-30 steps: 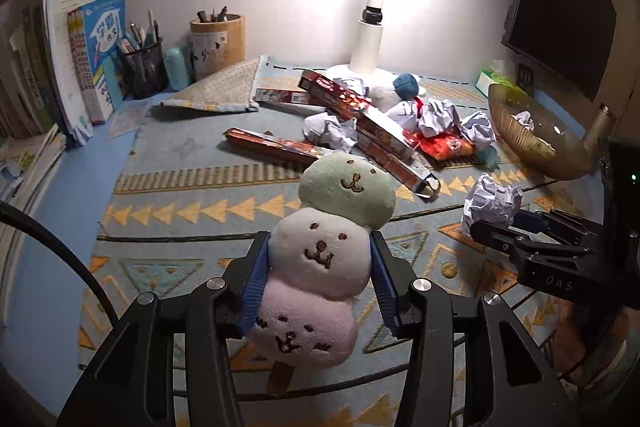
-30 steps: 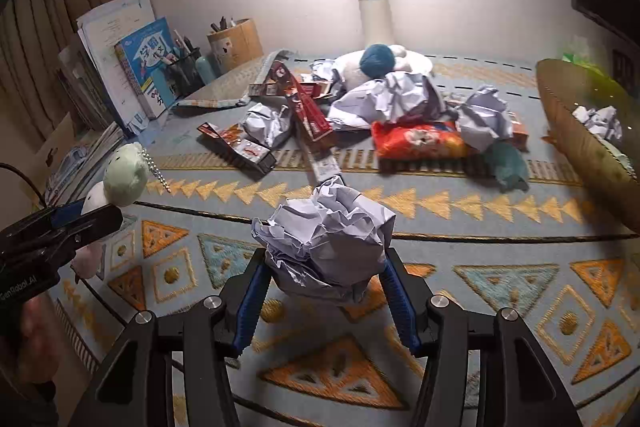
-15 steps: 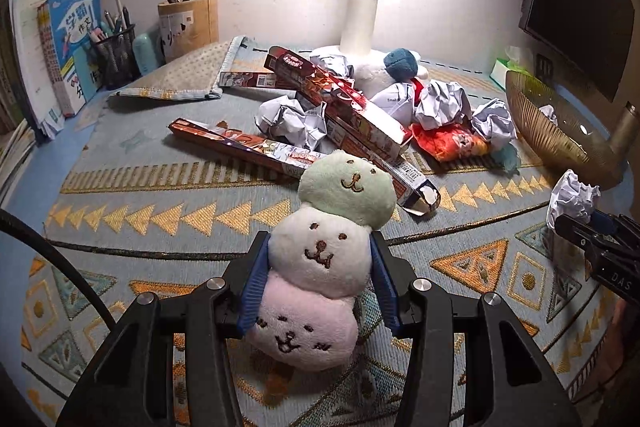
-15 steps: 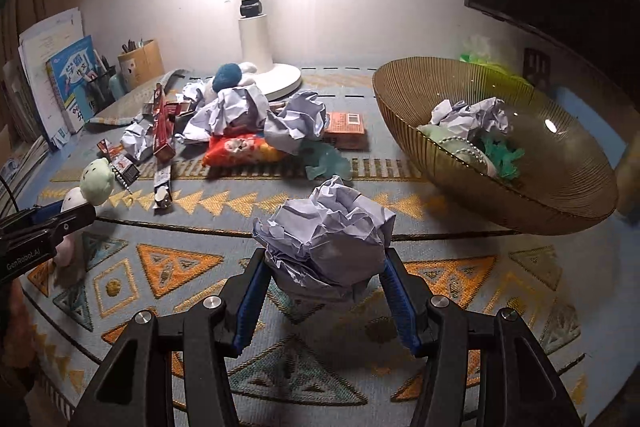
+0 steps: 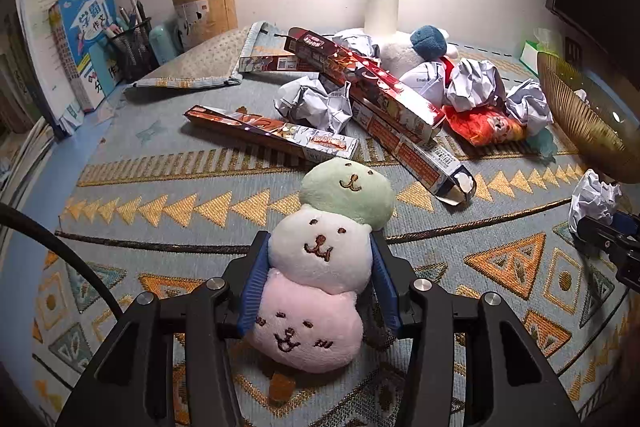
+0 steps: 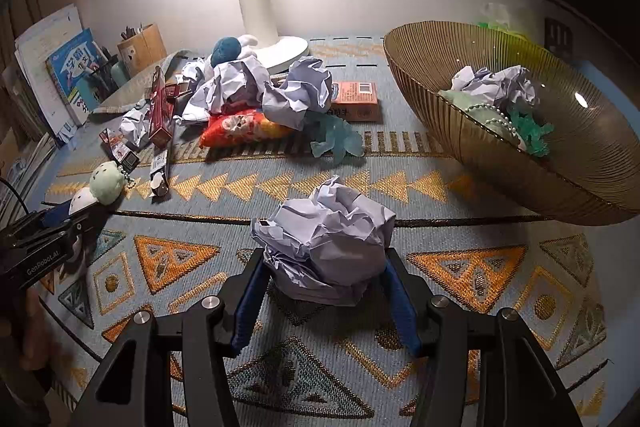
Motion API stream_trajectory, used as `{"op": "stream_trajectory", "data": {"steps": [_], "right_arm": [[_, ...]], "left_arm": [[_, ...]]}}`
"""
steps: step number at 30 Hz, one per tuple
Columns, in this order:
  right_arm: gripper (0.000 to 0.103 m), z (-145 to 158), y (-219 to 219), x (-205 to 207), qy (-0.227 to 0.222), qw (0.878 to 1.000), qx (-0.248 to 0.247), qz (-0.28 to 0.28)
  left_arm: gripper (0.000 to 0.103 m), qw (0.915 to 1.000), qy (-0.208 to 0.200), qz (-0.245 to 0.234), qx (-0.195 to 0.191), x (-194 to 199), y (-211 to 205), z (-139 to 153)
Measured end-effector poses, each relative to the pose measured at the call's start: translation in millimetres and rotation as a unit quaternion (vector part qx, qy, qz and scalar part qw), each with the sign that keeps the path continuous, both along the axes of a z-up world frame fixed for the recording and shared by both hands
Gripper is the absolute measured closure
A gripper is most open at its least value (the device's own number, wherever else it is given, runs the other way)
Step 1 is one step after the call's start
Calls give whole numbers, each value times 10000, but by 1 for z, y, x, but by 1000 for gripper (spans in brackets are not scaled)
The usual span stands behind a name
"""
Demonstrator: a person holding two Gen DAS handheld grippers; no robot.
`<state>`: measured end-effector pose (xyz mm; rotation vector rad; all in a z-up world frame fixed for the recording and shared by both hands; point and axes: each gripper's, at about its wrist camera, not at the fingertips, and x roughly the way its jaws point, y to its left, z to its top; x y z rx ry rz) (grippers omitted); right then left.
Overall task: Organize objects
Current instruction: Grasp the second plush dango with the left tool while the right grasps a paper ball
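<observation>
Though mostly bare — bowl [image 6: 560,187], crumpled paper [image 6: 492,85]

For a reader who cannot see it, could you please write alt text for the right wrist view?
The right tool grips a paper ball above a patterned rug. A gold bowl sits to the right, clutter and a lamp behind.

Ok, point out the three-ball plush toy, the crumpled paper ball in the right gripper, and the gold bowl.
plush toy [image 5: 318,259], left wrist view, on its white middle ball.
crumpled paper ball [image 6: 328,243], right wrist view, on its creased centre.
gold bowl [image 6: 580,187], right wrist view, on its ribbed outer wall.
</observation>
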<state>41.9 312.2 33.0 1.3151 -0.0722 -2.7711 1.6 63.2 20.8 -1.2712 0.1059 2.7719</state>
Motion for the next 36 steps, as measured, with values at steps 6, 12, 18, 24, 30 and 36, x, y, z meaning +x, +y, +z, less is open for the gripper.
{"op": "stream_trajectory", "data": {"steps": [6, 12, 18, 24, 30, 36], "right_arm": [[47, -1, -8, 1, 7, 9995, 301, 106], [46, -4, -13, -1, -99, 9992, 329, 217], [43, -6, -17, -2, -162, 9987, 370, 304], [34, -6, -20, -2, -172, 9984, 424, 340], [34, -6, -16, -4, -179, 9991, 316, 227], [43, -2, -9, -4, -77, 9998, 164, 64]], "left_arm": [[57, 10000, -13, 24, -6, 0, 2, 0], [57, 10000, -23, 44, -78, 0, 3, -1], [57, 9998, -68, 80, -153, -1, 5, -3], [57, 9999, -84, 86, -116, -2, 3, -4], [52, 9998, -131, 132, -18, -2, -1, -5], [50, 9997, -160, 156, 77, -4, -3, -5]]}}
